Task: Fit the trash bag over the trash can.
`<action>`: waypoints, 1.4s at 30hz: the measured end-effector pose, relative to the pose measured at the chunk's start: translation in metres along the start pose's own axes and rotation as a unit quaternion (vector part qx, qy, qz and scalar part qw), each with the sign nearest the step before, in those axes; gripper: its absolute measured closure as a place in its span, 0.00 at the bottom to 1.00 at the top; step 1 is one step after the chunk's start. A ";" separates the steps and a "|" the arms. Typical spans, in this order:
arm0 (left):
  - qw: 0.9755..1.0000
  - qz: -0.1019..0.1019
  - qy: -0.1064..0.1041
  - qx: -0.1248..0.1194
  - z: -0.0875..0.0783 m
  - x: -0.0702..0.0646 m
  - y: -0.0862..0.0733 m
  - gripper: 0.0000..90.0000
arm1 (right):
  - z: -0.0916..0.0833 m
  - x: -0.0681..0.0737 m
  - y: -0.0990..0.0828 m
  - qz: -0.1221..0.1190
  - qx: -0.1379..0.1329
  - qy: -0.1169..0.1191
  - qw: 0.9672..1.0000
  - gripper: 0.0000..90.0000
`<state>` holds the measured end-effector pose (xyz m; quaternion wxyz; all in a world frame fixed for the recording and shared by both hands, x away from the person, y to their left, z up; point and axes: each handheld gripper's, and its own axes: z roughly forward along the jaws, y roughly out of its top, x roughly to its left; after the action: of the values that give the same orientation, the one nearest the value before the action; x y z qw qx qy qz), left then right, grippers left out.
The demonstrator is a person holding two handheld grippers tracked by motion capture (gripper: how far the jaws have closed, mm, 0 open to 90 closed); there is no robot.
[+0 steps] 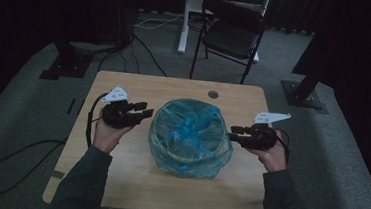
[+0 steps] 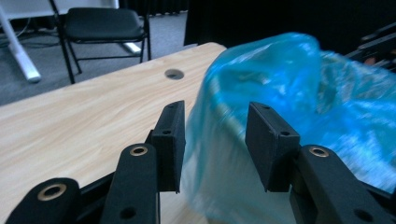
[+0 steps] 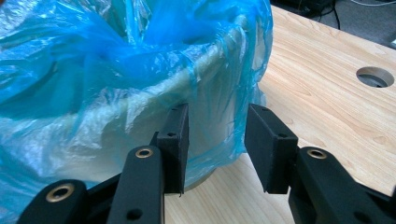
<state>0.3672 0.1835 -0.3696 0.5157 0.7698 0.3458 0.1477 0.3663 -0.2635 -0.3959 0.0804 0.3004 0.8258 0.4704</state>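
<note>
Left tongs (image 1: 143, 109) and right tongs (image 1: 235, 133) both parted and gripping nothing, flanking a pale round bin, perhaps a bucket, lined with a blue plastic bag (image 1: 190, 135), mid tabletop (image 1: 132, 180), cable hole (image 1: 213, 94) beyond, black folding chair (image 1: 231, 33) farthest.

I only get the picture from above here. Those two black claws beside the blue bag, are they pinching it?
Observer: No. Seen from the left gripper, its jaws stand open and the bag lies beyond them, unpinched.
Operator: And the other claw?
Observer: The right gripper is open too; the plastic hangs just past its pads, without being squeezed.
Operator: What's under the plastic?
Observer: From the right gripper view, a pale round bin; the bag is folded over its rim and hangs down the outside.
Operator: Does it reach the table?
Observer: Nearly; the hem stops just above the table.
</note>
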 end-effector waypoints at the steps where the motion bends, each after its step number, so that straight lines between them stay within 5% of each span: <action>1: 1.000 0.005 -0.003 0.000 0.001 -0.002 0.003 0.64 | 0.000 0.000 0.000 0.000 0.000 0.000 1.000 0.66; 13: 0.996 0.068 -0.053 0.014 0.023 -0.036 0.042 0.64 | -0.012 0.004 -0.001 -0.003 -0.022 0.001 1.000 0.67; 22: 0.988 0.112 -0.094 0.054 0.045 -0.058 0.062 0.65 | -0.011 0.009 -0.004 -0.007 -0.020 0.017 1.000 0.67; 29: 0.983 0.133 -0.105 0.072 0.055 -0.066 0.068 0.65 | -0.018 0.009 -0.003 -0.007 -0.030 0.023 0.999 0.68; 35: 0.979 0.147 -0.110 0.091 0.067 -0.071 0.069 0.65 | -0.020 0.012 -0.004 -0.008 -0.021 0.061 0.998 0.62; 42: 0.975 0.159 -0.107 0.113 0.081 -0.075 0.068 0.65 | -0.017 0.013 -0.004 -0.014 -0.017 0.059 0.998 0.64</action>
<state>0.3870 0.0603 -0.3332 0.4293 0.8796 0.1764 0.1045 0.3469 -0.2698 -0.3885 0.0433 0.2589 0.8253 0.5000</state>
